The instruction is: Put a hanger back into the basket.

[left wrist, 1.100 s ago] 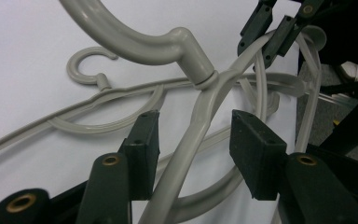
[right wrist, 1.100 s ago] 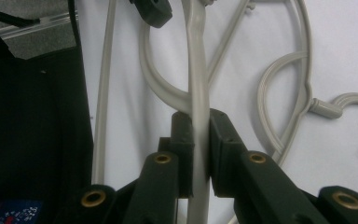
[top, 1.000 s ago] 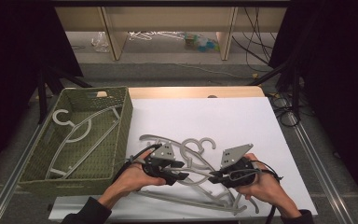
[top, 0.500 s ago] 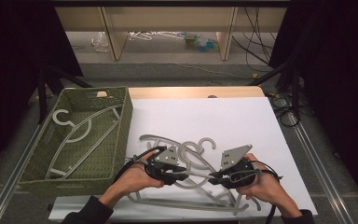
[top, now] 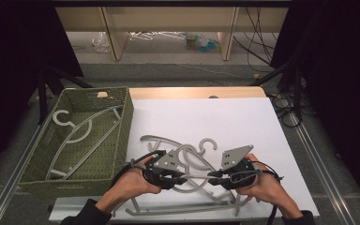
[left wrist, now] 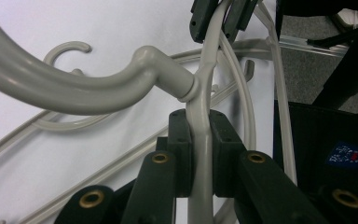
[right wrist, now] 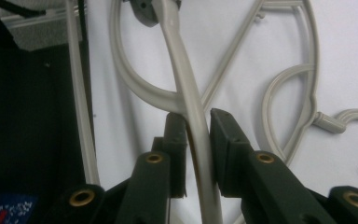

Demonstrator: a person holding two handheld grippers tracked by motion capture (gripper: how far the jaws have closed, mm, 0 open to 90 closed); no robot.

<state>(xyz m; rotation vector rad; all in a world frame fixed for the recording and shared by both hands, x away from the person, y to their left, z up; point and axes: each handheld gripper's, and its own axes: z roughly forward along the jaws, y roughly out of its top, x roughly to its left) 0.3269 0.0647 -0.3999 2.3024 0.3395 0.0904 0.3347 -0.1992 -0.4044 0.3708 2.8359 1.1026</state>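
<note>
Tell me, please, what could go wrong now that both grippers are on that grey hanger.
The held hanger is tangled with others, so lifting it may drag them along. The right gripper has just been opening, with a gap at one pad, so that end could slip while the left gripper stays clamped.

The left gripper (left wrist: 199,154) has just been closed, and a grey hanger (left wrist: 200,140) is now pinched tight between its fingers (left wrist: 181,149). The right gripper (right wrist: 196,149) has just been opened a little, with the same hanger's bar between its fingers (right wrist: 223,149).
</note>
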